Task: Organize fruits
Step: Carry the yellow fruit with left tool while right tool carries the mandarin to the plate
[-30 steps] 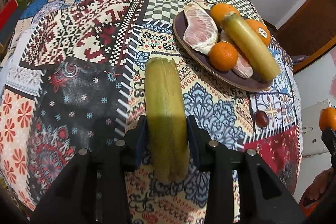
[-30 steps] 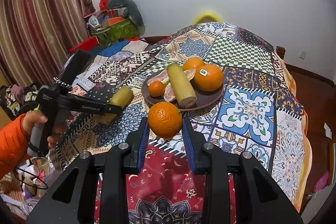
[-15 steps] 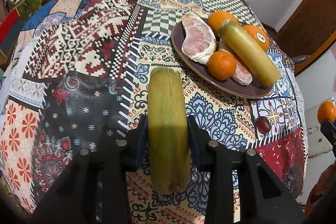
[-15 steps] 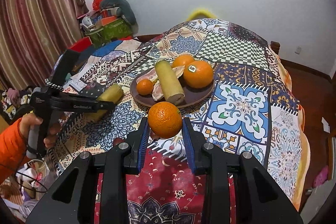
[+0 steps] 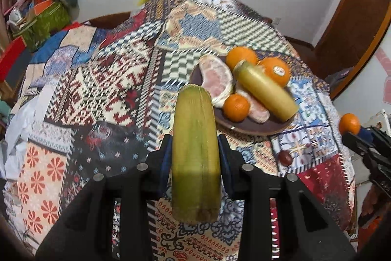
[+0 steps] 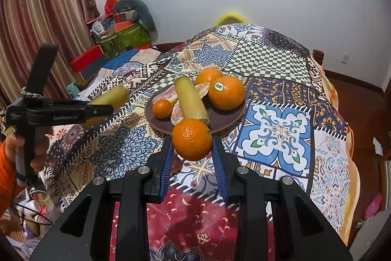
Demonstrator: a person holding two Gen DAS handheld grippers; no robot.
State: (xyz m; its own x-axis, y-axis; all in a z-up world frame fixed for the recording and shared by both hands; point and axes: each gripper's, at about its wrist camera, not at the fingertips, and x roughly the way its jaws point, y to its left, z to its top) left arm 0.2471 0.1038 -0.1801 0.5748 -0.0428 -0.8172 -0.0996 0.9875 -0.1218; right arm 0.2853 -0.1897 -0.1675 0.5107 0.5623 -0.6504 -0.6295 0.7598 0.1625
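Since a second ago the left gripper has risen above the patchwork-patterned tablecloth, its jaws still clamped on the ribbed, yellow-green cylindrical sugarcane piece, while the round dark brown plate now sits nearer the right gripper. That right gripper remains pinched on a dimpled round orange, held in the air just short of the plate's near rim. The plate carries a smooth second cane piece, pale pomelo wedges and three glossy oranges, one stickered.

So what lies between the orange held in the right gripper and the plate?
Nothing but patterned tablecloth. In the right wrist view the held orange in the right gripper overlaps the near rim of the plate, with no fruit in between.
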